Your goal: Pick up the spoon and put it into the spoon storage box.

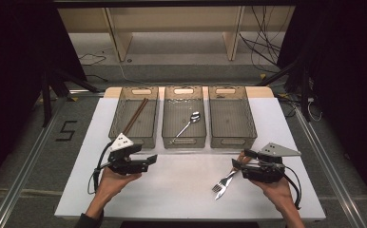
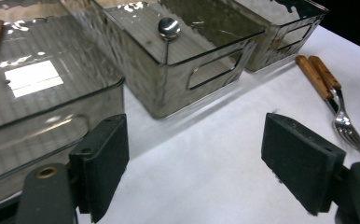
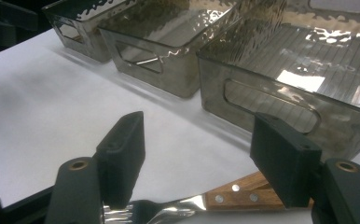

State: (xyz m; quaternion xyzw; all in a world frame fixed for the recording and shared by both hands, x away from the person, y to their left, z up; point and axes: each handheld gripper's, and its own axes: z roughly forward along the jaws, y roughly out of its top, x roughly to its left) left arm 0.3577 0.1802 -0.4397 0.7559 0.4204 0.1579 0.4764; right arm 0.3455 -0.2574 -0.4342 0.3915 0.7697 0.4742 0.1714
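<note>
A fork (image 1: pixel 224 183) with a wooden handle lies on the white table (image 1: pixel 181 185) at the front right. A second wooden handle (image 2: pixel 325 72) lies alongside the fork's own. My right gripper (image 1: pixel 239 159) is open and low over that handle end. In the right gripper view the fork (image 3: pixel 169 207) crosses under my right gripper (image 3: pixel 199 140), and the pads do not press on it. My left gripper (image 1: pixel 150 159) is open in front of the left bin. In its own view my left gripper (image 2: pixel 197 149) has only bare table between the jaws, with the fork (image 2: pixel 348 130) off to the right.
Three clear grey bins stand in a row at the back. The left bin (image 1: pixel 134 137) holds brown chopsticks (image 1: pixel 135 116), the middle bin (image 1: pixel 184 142) a metal spoon (image 1: pixel 188 124). The right bin (image 1: pixel 234 142) has nothing in it. Cables lie on the floor beyond the table.
</note>
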